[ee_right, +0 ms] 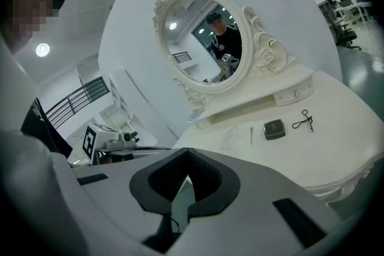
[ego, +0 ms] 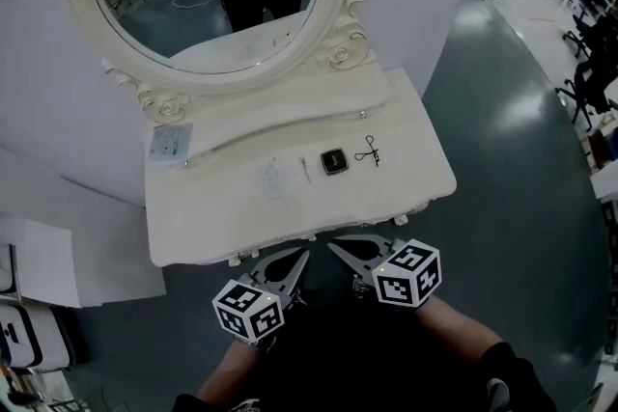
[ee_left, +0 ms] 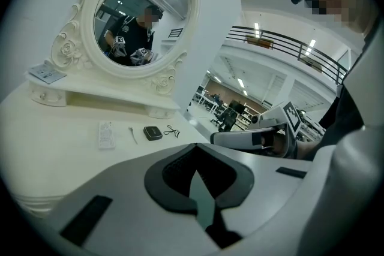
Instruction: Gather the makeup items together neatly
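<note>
While left hand-held gripper [ego: 301, 254] and right hand-held gripper [ego: 335, 247] hang closed, empty, compact [ego: 334, 161] on table [ego: 406, 125], eyelash curler [ego: 368, 151] at its three o'clock

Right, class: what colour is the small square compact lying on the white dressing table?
The compact is black. It shows best in the right gripper view.

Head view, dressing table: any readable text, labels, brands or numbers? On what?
No text can be read anywhere.
Leaflet on the shelf: print too small to read.
Compact: any logo is blurred.
White packet: print too faint to read.
Marker cubes: black-and-white square patterns, no letters.
</note>
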